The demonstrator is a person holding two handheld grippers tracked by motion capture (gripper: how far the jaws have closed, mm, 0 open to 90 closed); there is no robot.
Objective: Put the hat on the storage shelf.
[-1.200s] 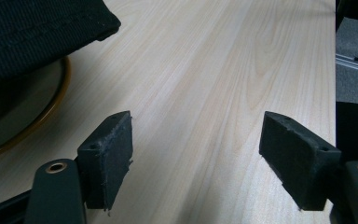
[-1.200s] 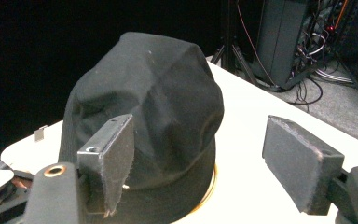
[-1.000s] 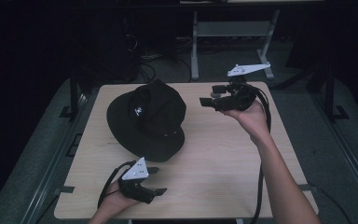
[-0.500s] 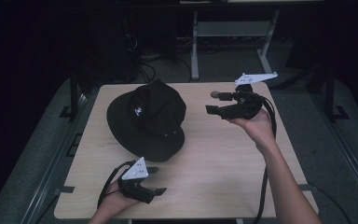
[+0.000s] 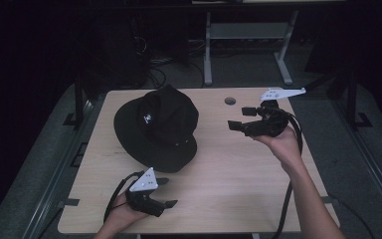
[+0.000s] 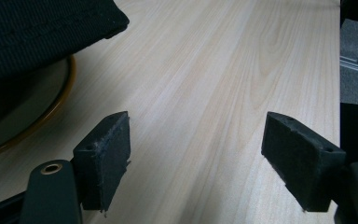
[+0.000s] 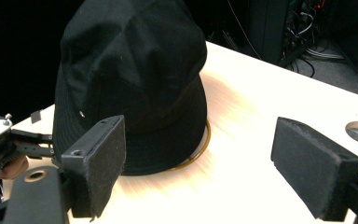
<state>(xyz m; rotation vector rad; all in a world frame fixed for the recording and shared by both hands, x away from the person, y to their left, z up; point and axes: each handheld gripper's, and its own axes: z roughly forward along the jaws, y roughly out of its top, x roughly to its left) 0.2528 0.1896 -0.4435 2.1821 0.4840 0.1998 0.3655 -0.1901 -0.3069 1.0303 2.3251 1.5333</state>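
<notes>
A black bucket hat (image 5: 156, 127) with a small white emblem rests on the left half of the wooden table (image 5: 229, 164). Its crown (image 7: 130, 60) stands upright in the right gripper view, over a thin yellow-brown ring (image 7: 200, 149). My right gripper (image 5: 241, 118) hovers to the hat's right, jaws wide apart and pointed at it, nothing between them. My left gripper (image 5: 166, 193) lies low near the front edge, just in front of the brim (image 6: 42, 32), open and empty.
A round cable hole (image 5: 230, 100) sits in the table behind the right gripper. Beyond the far edge stand a metal frame (image 5: 248, 45) and tangled cables (image 5: 154, 59) on the floor. Bare wood (image 6: 223, 79) stretches between the left jaws.
The right gripper has dropped lower and swung toward the near side, its jaws turning to face the hat. The left gripper and the hat have stayed put.
</notes>
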